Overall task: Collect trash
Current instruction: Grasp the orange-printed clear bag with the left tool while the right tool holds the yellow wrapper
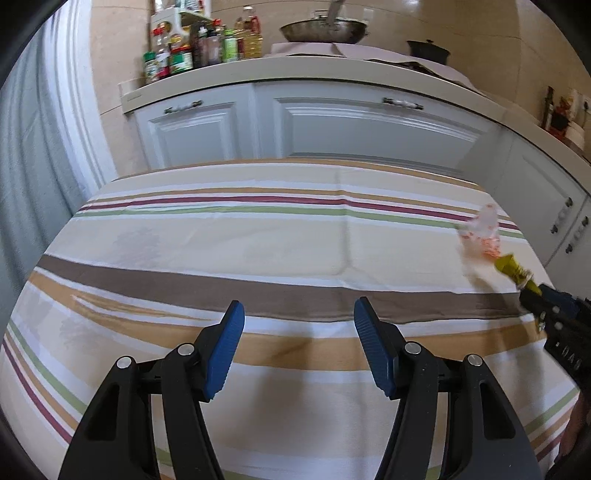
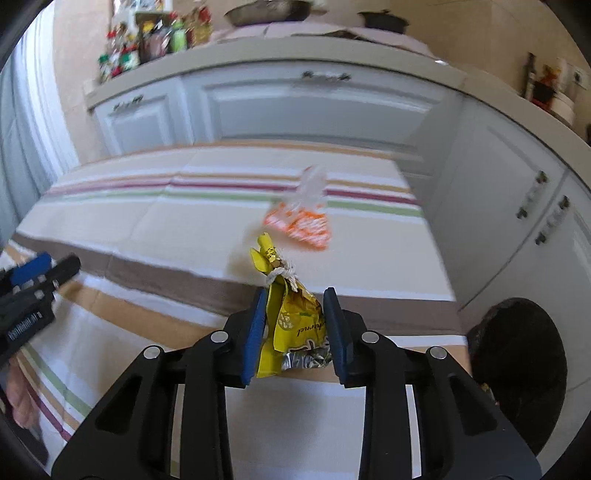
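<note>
— Looking along the right gripper [image 2: 295, 325], what sits between its 2 blue pads?

— A yellow snack wrapper [image 2: 291, 325], crumpled, with a twisted top tied by a bit of white string. Both pads press on its sides, so the jaws stand narrow and clamped on it. A strip of silver foil shows at the wrapper's lower edge.

— And the left gripper [image 1: 299, 347]?

— Its jaws stand well apart with nothing between them, only the striped tablecloth [image 1: 221, 240] beneath.

— Any other trash on the table?

— 1 more piece: a clear plastic bag with orange print [image 2: 301, 218], lying on the cloth beyond the yellow wrapper, near the table's far right side. It is blurred, so I cannot read the print. From the left wrist view the same bag [image 1: 482, 232] shows just past the tip of the yellow wrapper [image 1: 511, 267].

— Where would the trash go?

— A dark round bin [image 2: 517, 354] stands off the table's right edge, beside the white cabinets [image 2: 314, 107].

— What else is around?

— A countertop behind the table carries spice bottles [image 1: 184, 51] and a wok [image 1: 323, 31].
</note>
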`<action>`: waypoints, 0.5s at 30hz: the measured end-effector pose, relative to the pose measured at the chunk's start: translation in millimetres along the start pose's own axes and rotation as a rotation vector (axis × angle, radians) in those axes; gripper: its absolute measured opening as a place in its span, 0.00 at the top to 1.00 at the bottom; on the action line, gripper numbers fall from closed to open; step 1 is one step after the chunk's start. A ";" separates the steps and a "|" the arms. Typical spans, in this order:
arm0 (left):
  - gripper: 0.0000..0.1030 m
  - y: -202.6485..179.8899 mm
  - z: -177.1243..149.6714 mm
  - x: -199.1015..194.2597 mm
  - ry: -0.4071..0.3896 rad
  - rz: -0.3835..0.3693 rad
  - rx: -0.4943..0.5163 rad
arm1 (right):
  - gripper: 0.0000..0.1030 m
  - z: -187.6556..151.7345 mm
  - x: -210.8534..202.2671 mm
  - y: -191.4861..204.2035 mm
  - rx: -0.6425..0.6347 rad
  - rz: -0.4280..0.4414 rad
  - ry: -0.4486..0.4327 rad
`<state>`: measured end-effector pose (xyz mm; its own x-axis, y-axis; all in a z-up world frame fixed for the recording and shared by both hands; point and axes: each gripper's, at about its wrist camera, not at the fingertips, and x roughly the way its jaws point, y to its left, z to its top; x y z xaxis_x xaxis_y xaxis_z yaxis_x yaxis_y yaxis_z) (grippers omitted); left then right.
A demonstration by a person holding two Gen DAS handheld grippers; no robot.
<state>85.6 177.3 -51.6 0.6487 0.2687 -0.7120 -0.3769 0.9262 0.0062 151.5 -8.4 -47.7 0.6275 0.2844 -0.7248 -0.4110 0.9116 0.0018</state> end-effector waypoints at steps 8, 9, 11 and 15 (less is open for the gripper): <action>0.41 -47.6 11.2 -0.4 -0.020 -0.085 0.055 | 0.72 15.3 -12.7 -46.3 0.099 -0.078 -0.073; 0.41 -52.3 13.1 0.2 -0.020 -0.094 0.059 | 0.72 17.3 -12.4 -52.6 0.109 -0.084 -0.077; 0.41 -65.6 19.2 3.1 -0.015 -0.124 0.068 | 0.72 20.8 -11.4 -62.4 0.125 -0.097 -0.086; 0.41 -90.1 29.7 9.0 -0.020 -0.155 0.098 | 0.72 26.2 -11.0 -80.8 0.149 -0.119 -0.102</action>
<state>145.0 104.0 -37.7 0.7071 0.1248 -0.6960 -0.2057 0.9780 -0.0336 195.1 -77.5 -21.9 0.7328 0.1938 -0.6523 -0.2326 0.9722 0.0276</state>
